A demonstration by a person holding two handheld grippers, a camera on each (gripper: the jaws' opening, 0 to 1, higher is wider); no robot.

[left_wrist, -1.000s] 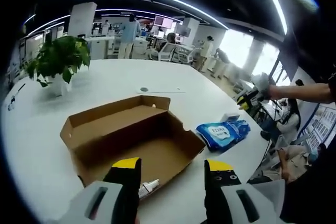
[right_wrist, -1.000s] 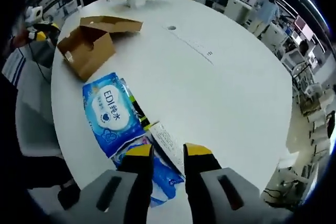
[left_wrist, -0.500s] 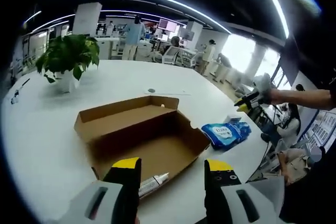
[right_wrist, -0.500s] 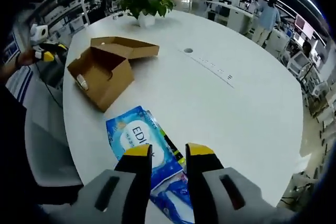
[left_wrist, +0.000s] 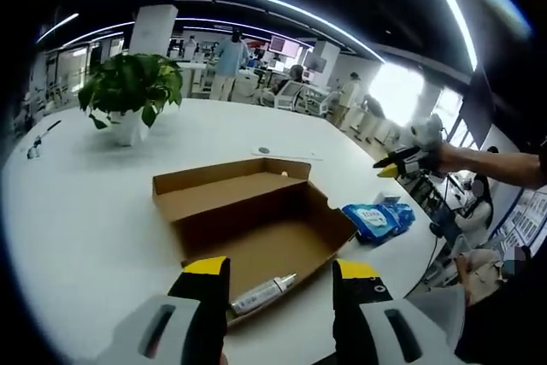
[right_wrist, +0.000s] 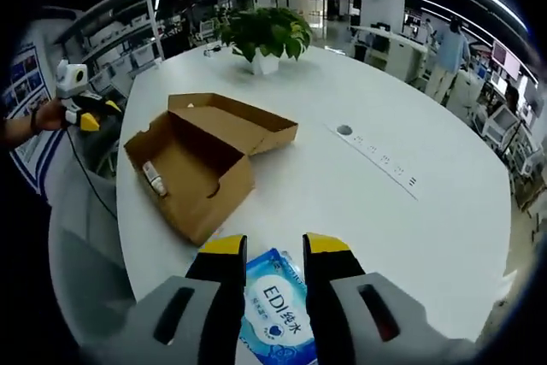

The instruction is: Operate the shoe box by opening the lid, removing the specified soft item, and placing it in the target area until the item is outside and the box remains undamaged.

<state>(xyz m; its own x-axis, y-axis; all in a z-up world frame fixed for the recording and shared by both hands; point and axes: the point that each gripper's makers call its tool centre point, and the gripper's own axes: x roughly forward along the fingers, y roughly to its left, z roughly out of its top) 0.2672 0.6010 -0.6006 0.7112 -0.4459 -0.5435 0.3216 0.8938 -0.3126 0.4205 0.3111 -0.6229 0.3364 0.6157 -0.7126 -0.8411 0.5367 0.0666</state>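
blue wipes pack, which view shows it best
The right gripper view: the blue wipes pack lies close, just beyond the right gripper, its white label legible. In the left gripper view the pack is small and distant, right of the open shoe box.

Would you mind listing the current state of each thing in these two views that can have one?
Shoe box: open, lid folded back flat, upright on the table.
Tube: lying inside the box, at its near end in the left gripper view.
Blue wipes pack: outside the box, flat on the white table.
Left gripper: open, empty.
Right gripper: open, empty, above the wipes pack.
Potted plant: upright.
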